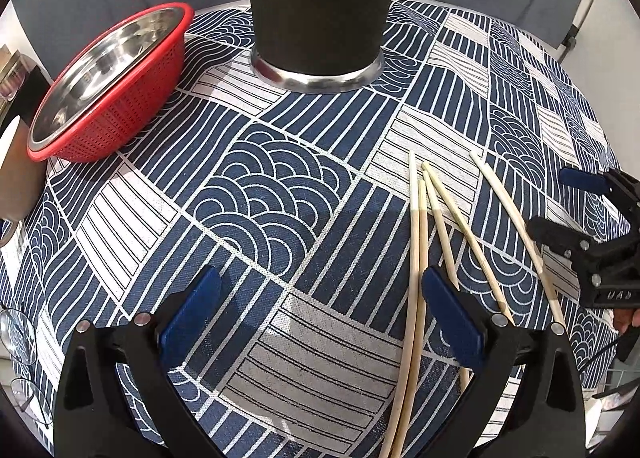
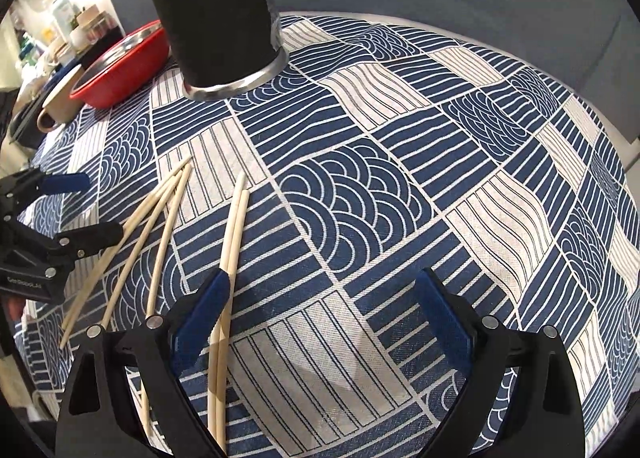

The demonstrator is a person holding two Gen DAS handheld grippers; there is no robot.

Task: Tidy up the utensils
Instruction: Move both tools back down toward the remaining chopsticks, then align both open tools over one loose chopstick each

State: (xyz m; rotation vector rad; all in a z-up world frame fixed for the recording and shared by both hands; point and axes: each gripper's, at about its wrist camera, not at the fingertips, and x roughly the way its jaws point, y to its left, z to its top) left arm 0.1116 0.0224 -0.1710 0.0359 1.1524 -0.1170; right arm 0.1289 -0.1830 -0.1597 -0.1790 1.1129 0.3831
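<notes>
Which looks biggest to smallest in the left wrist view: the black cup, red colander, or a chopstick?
1. black cup, though it is nearer the camera and cropped.
2. red colander.
3. chopstick, long but thinnest.

White "GenRoboAI"-like lettering on left tongs [image 2: 82,214] body, mirrored partial letters on right tongs [image 1: 560,200] body

Lots of open cloth in the middle, things around the edges

The big dark metal cup with a silver rim [image 1: 320,10] stands at the far side of the blue and white patterned tabletop [image 1: 256,194], and the red plastic strainer with a shiny steel bowl inside [image 1: 108,86] sits left of it with a gap between. The thin pale wooden chopsticks [image 1: 440,218] lie flat between the left tool [image 1: 320,310] and the right tool [image 2: 320,310]. Both tools have their fingers wide apart.
</notes>
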